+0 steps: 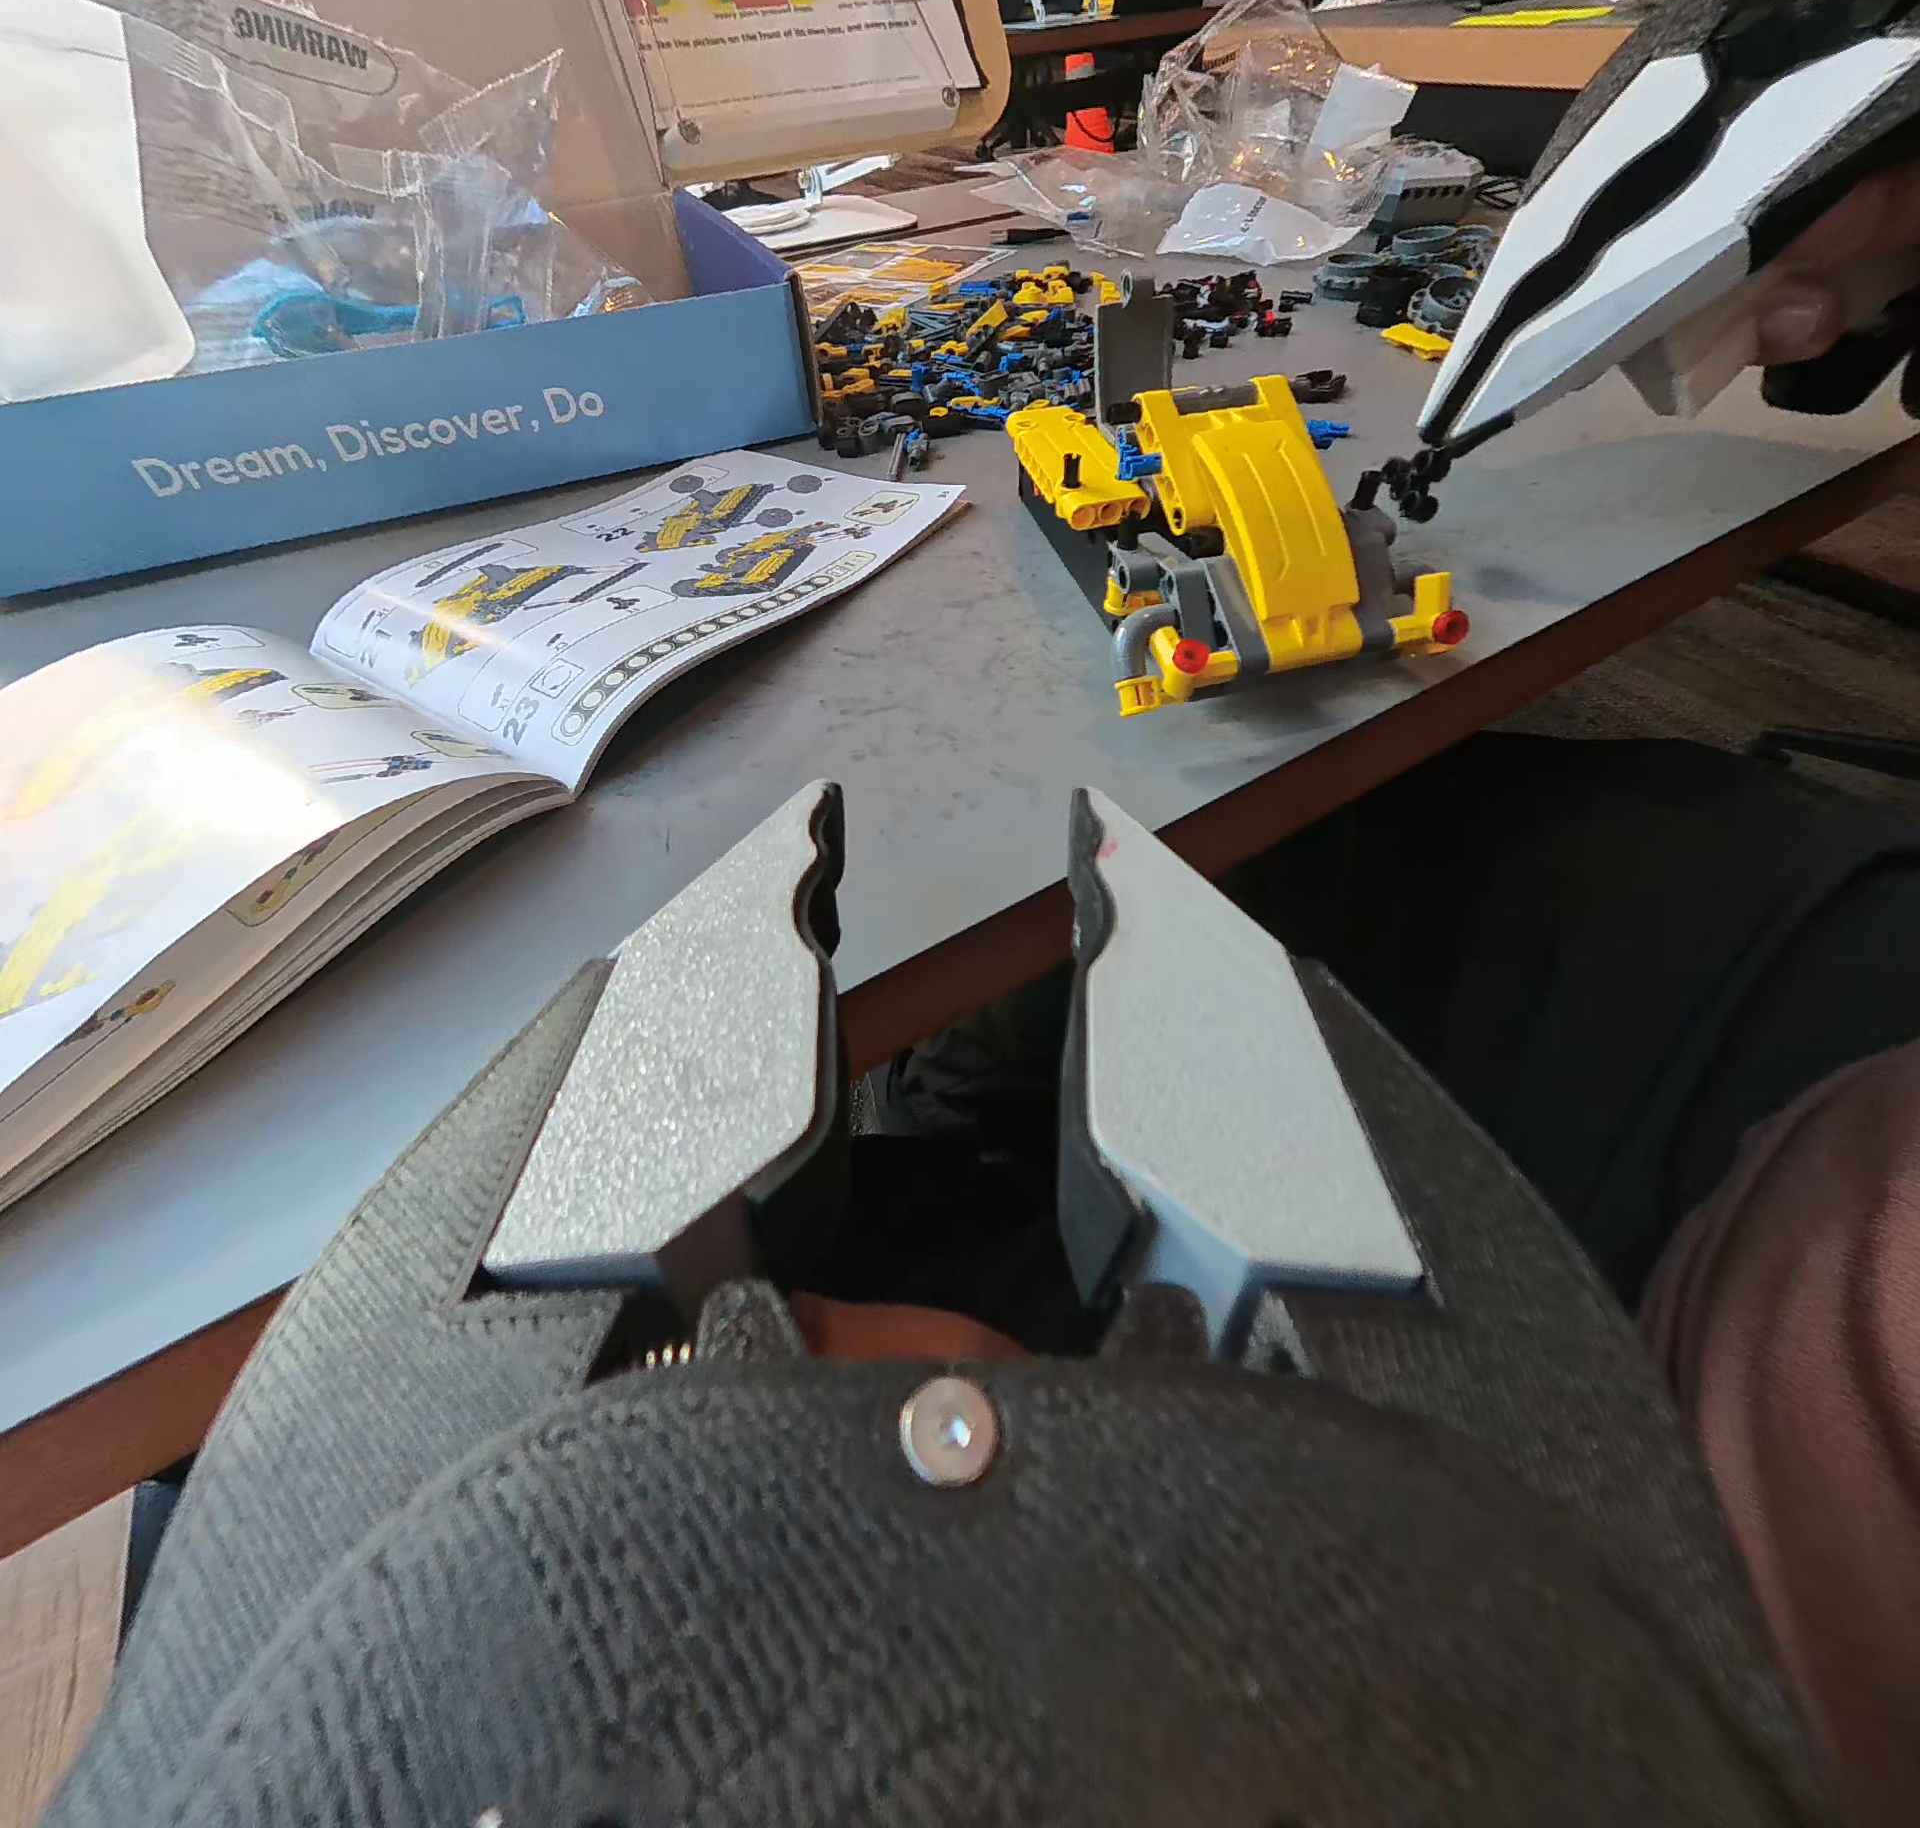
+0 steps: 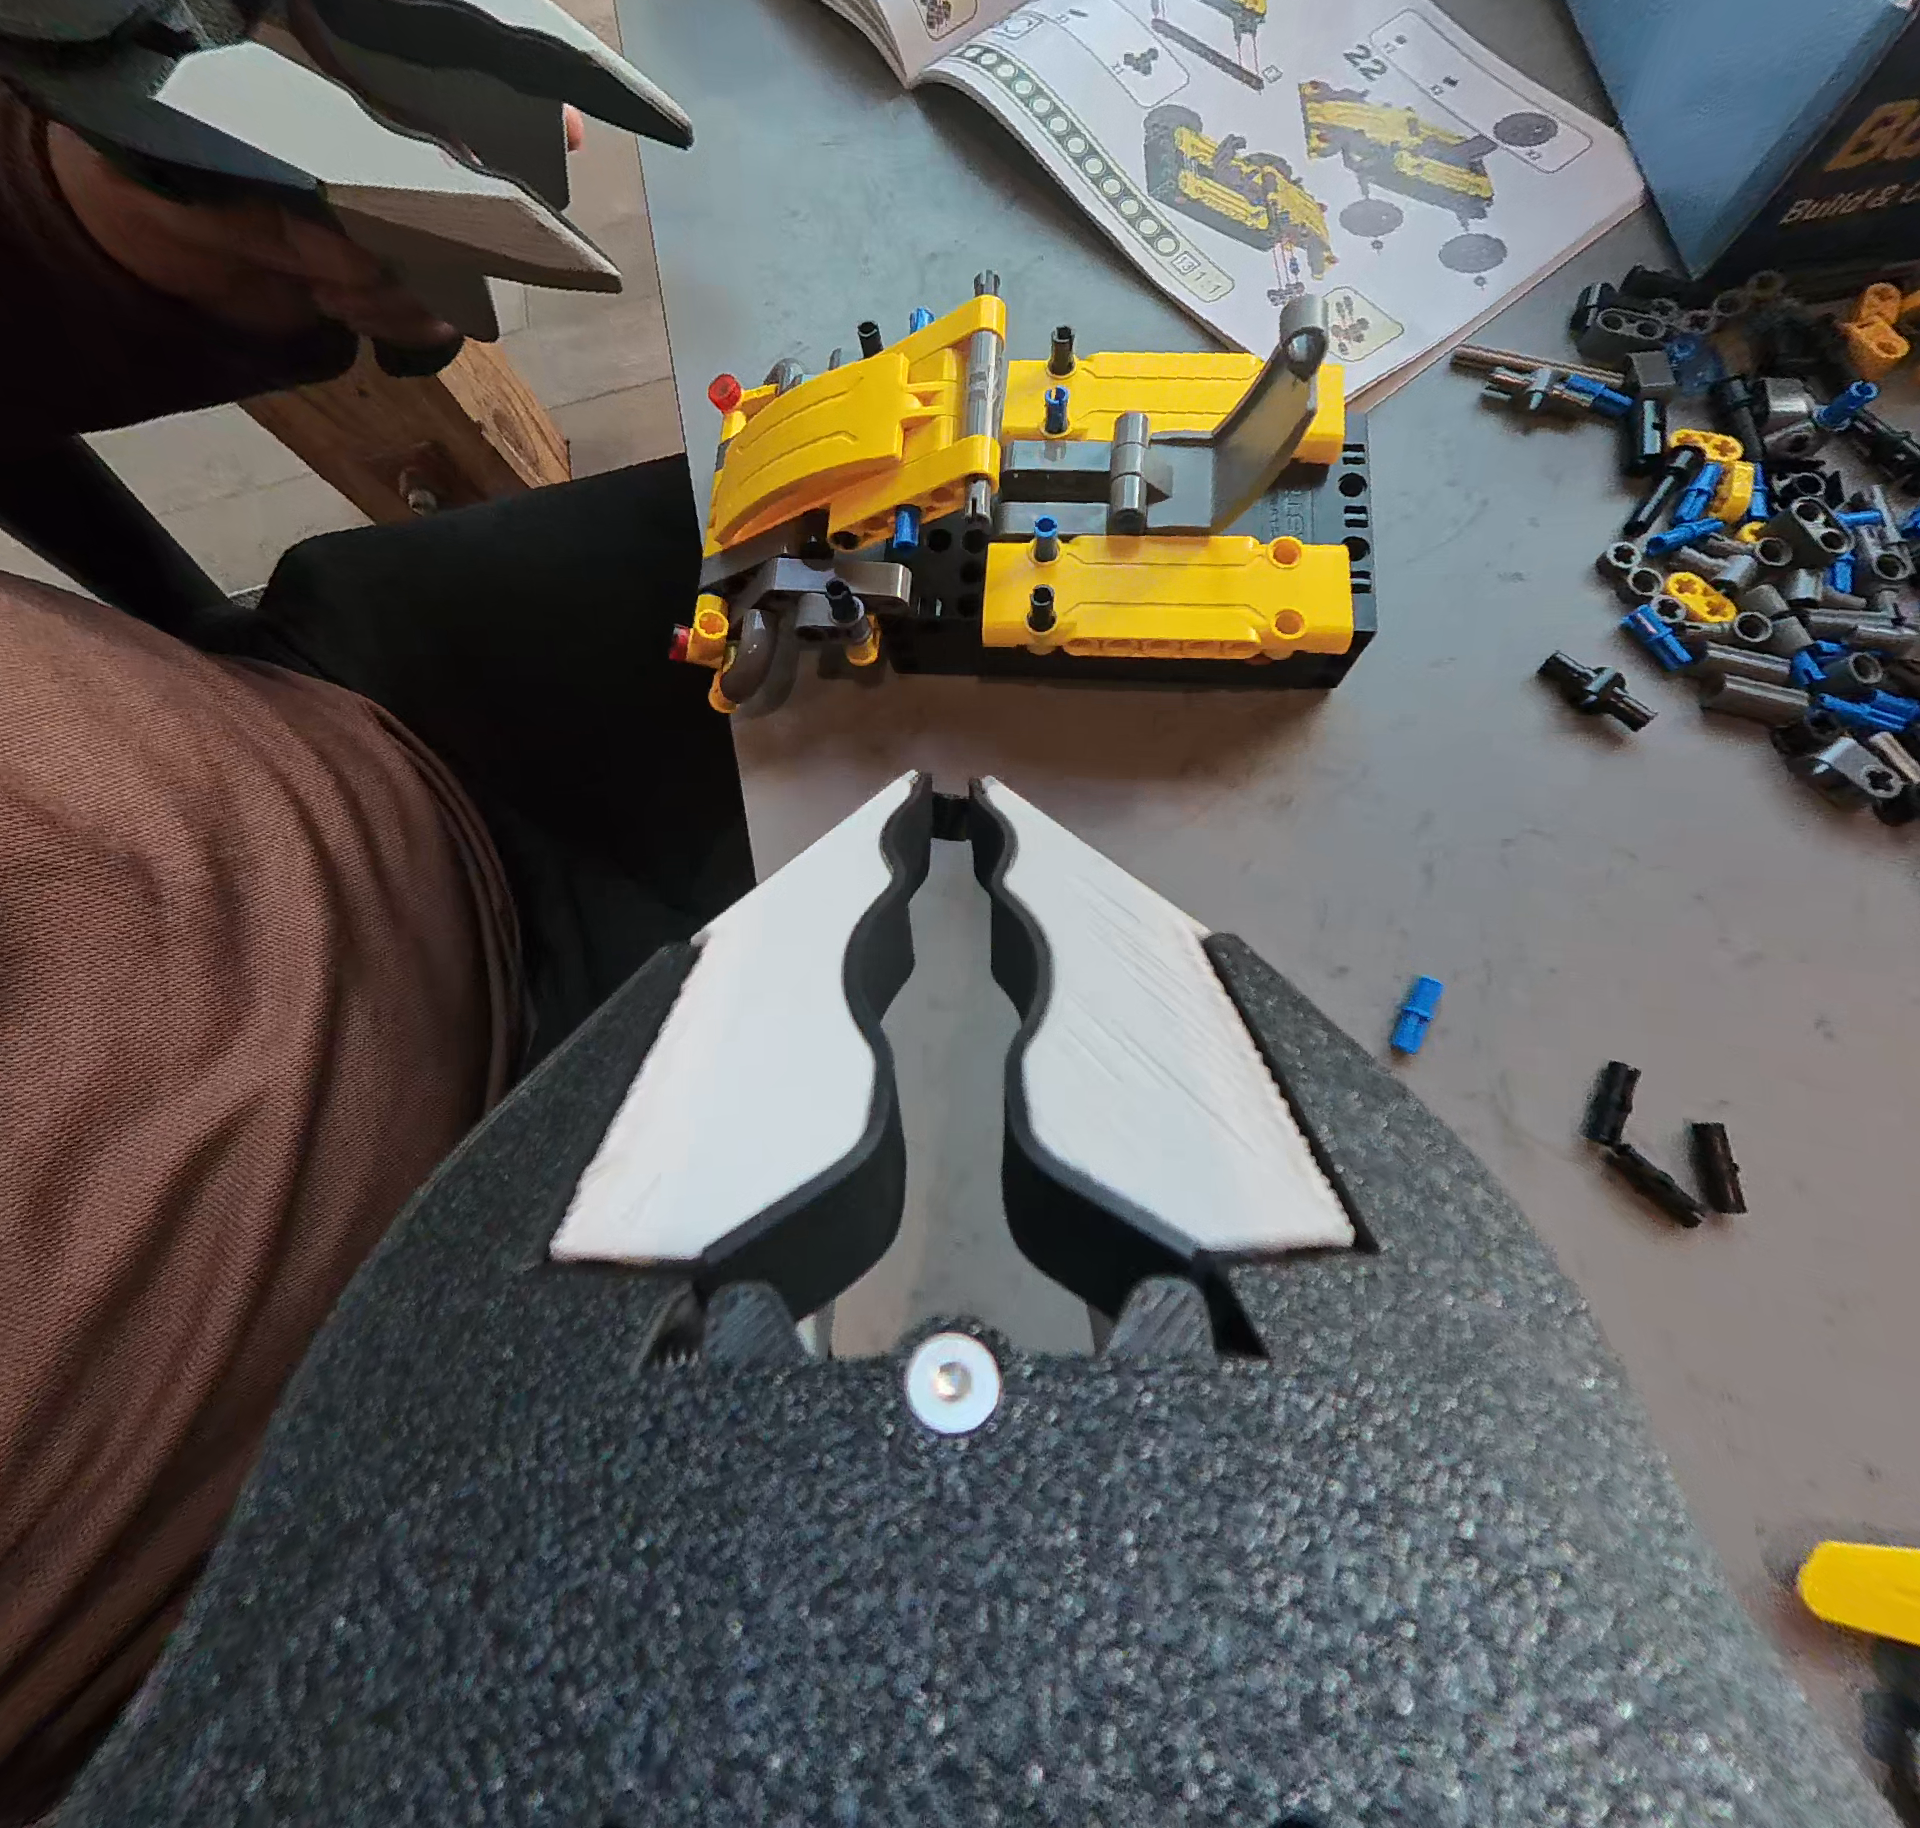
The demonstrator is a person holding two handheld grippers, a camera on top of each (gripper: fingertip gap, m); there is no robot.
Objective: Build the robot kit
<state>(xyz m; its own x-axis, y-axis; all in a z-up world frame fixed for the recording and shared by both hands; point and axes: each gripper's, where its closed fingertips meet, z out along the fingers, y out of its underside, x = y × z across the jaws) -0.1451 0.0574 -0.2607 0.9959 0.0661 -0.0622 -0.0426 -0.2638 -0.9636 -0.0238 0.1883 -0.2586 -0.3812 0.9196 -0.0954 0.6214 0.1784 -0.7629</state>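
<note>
My right tool [image 2: 949,799] pinches a small black connector piece [image 2: 948,814] just beside the yellow model vehicle [image 2: 1023,505] on the grey surface [image 2: 1299,895]. My left tool [image 1: 954,812] is spread, empty, near that vehicle; an open booklet [image 1: 416,677] lies beyond.

The blue box [image 2: 1756,74] and a yellow piece [image 2: 1860,1596] run off the right wrist view's edge

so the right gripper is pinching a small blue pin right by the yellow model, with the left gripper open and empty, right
Not quite: the pin pinched in the right gripper is black, not blue, as the right wrist view shows. It is held close beside the yellow model, and the left gripper is open and empty.
</note>
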